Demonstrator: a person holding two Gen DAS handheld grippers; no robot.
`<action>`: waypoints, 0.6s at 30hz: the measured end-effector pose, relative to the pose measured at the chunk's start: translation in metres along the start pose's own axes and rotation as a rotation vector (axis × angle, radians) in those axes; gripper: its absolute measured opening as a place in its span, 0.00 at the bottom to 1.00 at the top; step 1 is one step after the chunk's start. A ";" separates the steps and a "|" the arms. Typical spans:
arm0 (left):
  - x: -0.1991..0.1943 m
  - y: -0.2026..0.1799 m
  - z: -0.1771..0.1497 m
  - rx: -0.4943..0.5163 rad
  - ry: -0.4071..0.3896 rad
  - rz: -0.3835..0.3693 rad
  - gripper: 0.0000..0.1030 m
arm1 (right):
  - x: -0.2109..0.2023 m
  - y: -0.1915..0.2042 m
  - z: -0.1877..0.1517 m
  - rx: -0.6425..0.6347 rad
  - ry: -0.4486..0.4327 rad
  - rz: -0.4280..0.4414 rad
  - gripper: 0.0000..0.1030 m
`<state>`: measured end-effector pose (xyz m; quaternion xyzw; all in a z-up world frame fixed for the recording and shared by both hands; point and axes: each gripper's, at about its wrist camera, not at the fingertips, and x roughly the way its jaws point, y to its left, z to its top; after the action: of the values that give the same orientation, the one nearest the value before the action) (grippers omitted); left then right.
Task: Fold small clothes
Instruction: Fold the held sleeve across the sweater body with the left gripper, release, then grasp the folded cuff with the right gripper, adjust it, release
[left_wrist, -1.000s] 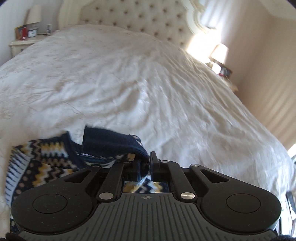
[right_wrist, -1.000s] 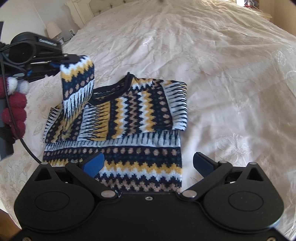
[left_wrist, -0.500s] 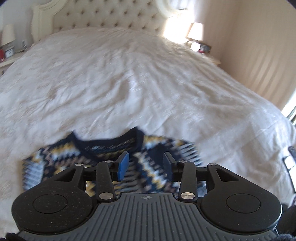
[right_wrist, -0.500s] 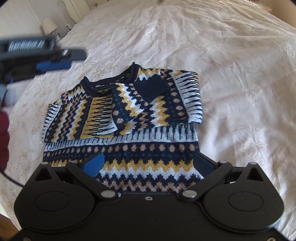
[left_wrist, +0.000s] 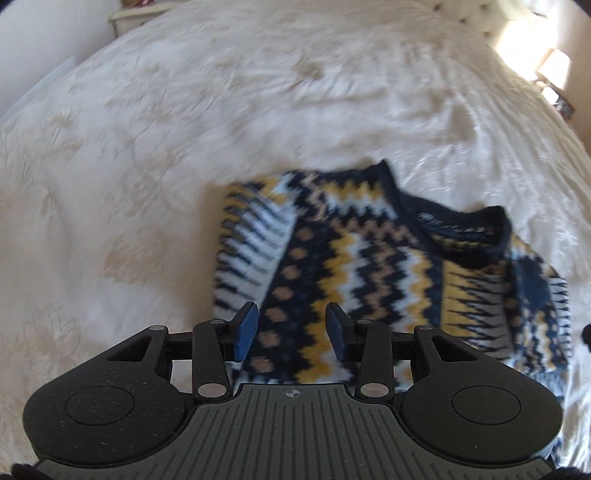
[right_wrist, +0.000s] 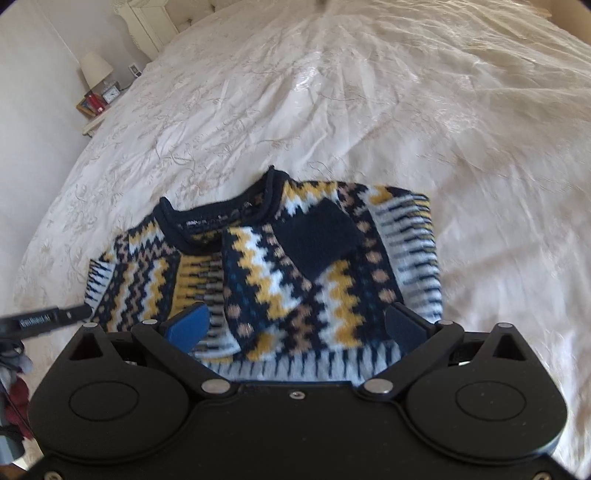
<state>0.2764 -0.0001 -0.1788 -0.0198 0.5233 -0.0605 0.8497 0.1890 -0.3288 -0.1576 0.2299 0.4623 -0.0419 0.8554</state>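
- Hand-held gripper on the left (left_wrist: 290, 334): its jaws have just been opening and now stand partly spread with nothing between them; it hangs over the left shoulder of the sweater (left_wrist: 369, 273), and I cannot tell whether it touches the knit.
- Hand-held gripper on the right (right_wrist: 295, 326): jaws spread wide and empty, poised above the lower part of the sweater (right_wrist: 266, 273), near the hem band.
- Sweater: a small patterned knit in navy, yellow, white and tan. It lies flat, neckline (right_wrist: 218, 218) pointing away towards the headboard end of the bed (right_wrist: 369, 110), close to the bed's near edge.
- Done so far, as it looks: both sleeves are folded inward across the chest, the dark cuff (right_wrist: 317, 236) of one lying on top of the front, so the body reads as a rough rectangle.
- Left to do, by my judgement: bring the hem up towards the neckline, or the collar down, to halve the garment, then smooth it. I would call the task past its midpoint for this piece.
- Further out: a bedside table with a lamp (right_wrist: 96, 66) stands beside the bed's far corner.
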 end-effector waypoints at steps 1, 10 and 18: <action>0.007 0.004 -0.002 -0.011 0.022 0.009 0.38 | 0.006 0.000 0.005 -0.004 0.004 -0.006 0.99; 0.032 0.006 -0.017 -0.012 0.089 0.026 0.39 | 0.056 -0.012 0.039 -0.070 0.029 -0.075 0.92; 0.032 0.009 -0.017 -0.024 0.094 0.002 0.39 | 0.091 -0.023 0.047 -0.085 0.091 -0.102 0.69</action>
<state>0.2763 0.0055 -0.2156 -0.0264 0.5635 -0.0543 0.8239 0.2707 -0.3570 -0.2180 0.1714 0.5132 -0.0551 0.8391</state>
